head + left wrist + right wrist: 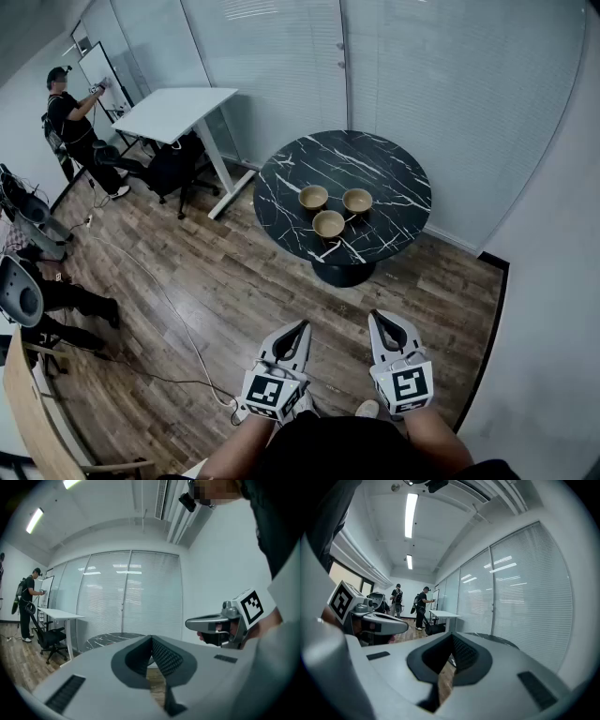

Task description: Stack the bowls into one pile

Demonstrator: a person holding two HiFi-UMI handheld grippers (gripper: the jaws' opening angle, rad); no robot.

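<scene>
Three tan bowls stand apart on the round black marble table [375, 159]: one at the left [313, 197], one at the right [357, 201], one nearest me [328, 224]. Both grippers hang well short of the table, over the wooden floor. My left gripper [303, 325] is shut with nothing in it, and in its own view the jaws [151, 638] meet at the tip. My right gripper [375, 316] is likewise shut and empty, its jaws [452, 636] closed together. The table's edge [112, 638] shows faintly beyond the left jaws.
A white desk [173, 111] and a black chair [173, 167] stand left of the table by the glass wall. A person [75, 127] stands at the far left. Cables [178, 328] run across the wooden floor. More chairs [23, 291] sit at the left edge.
</scene>
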